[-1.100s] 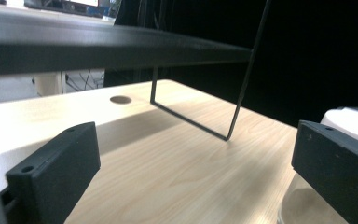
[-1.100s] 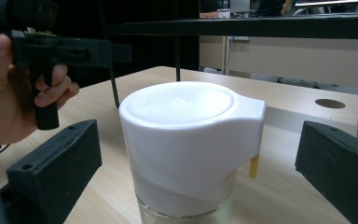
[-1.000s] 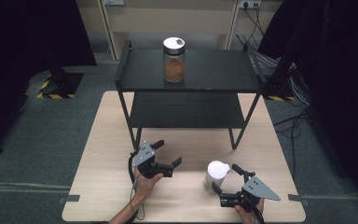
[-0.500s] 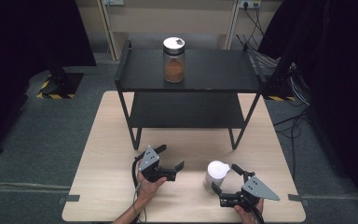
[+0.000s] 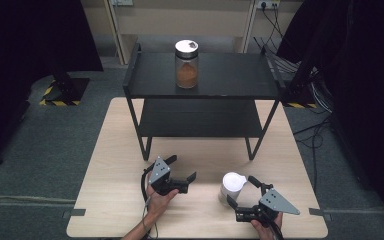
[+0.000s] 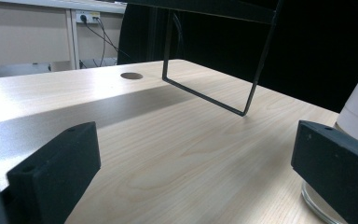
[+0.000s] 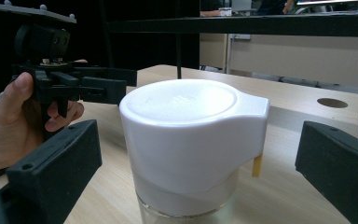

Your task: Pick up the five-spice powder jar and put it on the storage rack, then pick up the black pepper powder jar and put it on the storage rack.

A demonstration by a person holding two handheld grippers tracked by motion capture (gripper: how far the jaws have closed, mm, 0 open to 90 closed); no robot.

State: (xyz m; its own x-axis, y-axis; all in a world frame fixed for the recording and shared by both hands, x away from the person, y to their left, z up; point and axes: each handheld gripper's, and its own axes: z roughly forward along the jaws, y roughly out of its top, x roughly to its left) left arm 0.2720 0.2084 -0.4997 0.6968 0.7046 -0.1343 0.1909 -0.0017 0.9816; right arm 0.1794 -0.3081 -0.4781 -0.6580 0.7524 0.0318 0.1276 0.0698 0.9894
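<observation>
— Two grippers low on the table [image 5: 105,165], and the risk I see is the tall white-lidded jar [image 5: 231,187] tipping if one jaw of the right gripper [image 5: 241,193] clips it first.
— Agreed; that claw is spread wide around it, not touching.
— Left gripper [image 5: 182,174]?
— Spread too, empty, and it's drifted nearer the jar since a second ago.

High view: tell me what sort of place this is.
Probably a lab or recording studio, not a home: dark curtains surround a lone wooden table, cables trail over grey carpet, and hazard-striped stand feet rest on the floor.
</observation>
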